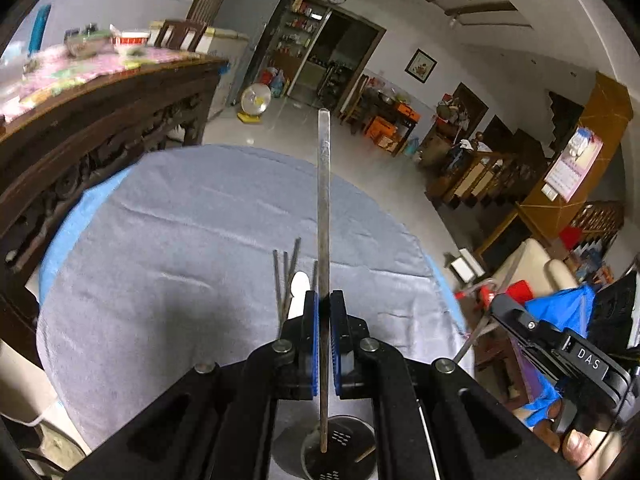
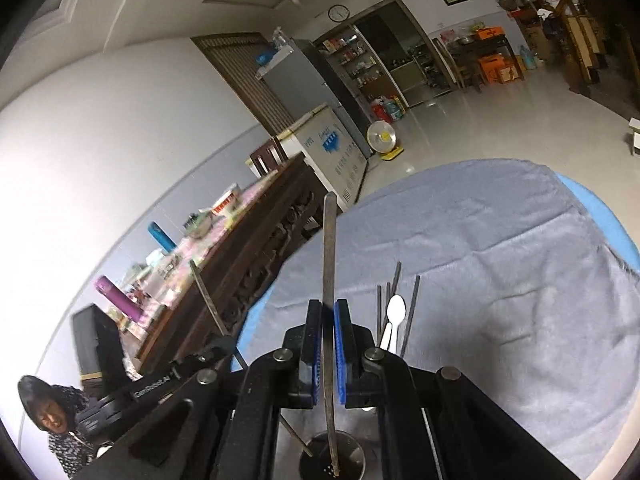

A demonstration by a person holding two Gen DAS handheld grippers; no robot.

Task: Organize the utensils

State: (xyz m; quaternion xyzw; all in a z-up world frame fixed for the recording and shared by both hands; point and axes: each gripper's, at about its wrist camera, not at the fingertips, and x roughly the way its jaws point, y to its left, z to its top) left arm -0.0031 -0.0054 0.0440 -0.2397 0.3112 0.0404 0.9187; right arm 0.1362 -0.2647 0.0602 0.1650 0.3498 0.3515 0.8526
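On the grey-clothed counter (image 1: 200, 216), we find both tongs (image 1: 324, 304) (image 2: 329, 312) clamped on chopsticks (image 1: 324, 200) (image 2: 330, 260); we should lower each straight into the holder (image 2: 332, 456).

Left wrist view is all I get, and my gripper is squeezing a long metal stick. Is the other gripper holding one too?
Observer: Yes. The right gripper is shut on a metal chopstick of its own.
Operator: Where does the bottom of it go?
Observer: Its lower end shows inside the mouth of the metal holder.
Operator: I see a white bit behind my finger. Is it a spoon?
Observer: Yes, a white spoon, lying on the grey cloth among the loose chopsticks.
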